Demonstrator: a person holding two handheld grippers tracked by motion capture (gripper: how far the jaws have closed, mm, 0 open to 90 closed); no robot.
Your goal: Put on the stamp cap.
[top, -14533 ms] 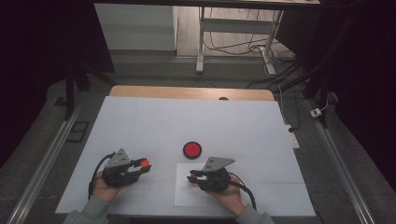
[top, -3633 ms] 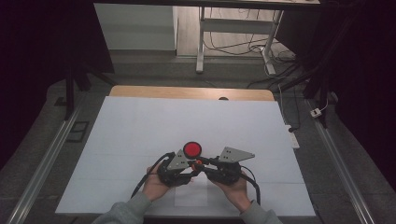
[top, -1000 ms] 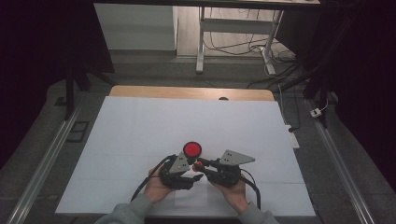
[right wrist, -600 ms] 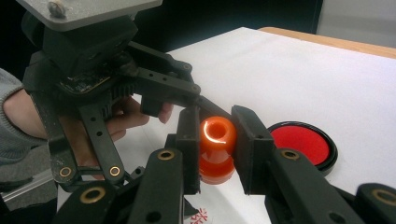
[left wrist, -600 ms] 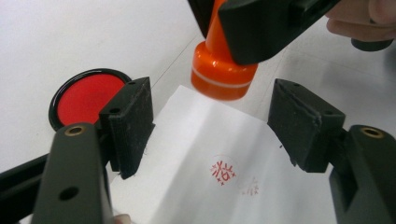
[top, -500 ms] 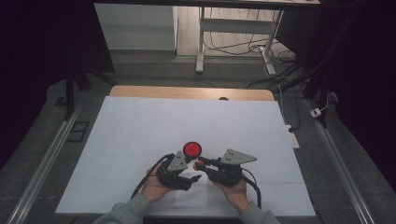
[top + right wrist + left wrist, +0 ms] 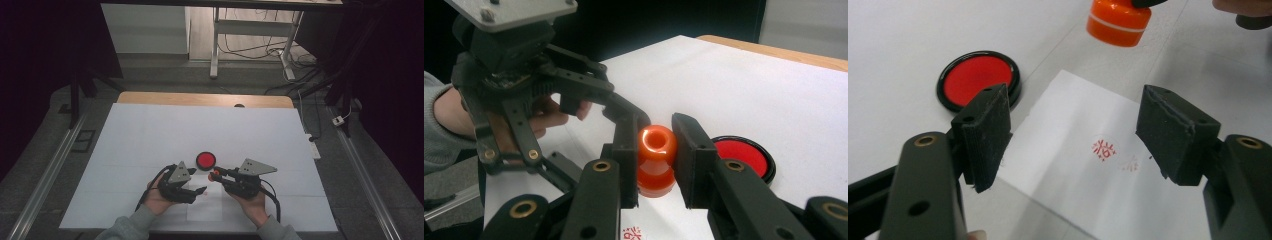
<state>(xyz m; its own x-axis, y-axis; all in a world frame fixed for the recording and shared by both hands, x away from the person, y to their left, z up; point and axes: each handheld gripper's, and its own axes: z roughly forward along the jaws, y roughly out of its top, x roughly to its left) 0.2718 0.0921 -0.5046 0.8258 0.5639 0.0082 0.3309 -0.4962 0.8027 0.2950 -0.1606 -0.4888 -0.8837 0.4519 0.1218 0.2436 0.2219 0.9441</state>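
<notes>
Bright, evenly lit white table (image 7: pixel 150 130), dark surroundings, soft shadows, near jaws blurred in gripper views

In the left gripper view, the glossy orange plastic stamp (image 7: pixel 1118 21) is cut off by the top edge, so its handle and whatever grips it are out of sight. The small red round imprint (image 7: pixel 1104 149) on the white paper sheet (image 7: pixel 1083 185) is too small to read, and a fainter mark just beside it is blurred. In the right gripper view, the round black-rimmed red ink pad (image 7: pixel 744 157) is partly hidden behind a jaw.
</notes>
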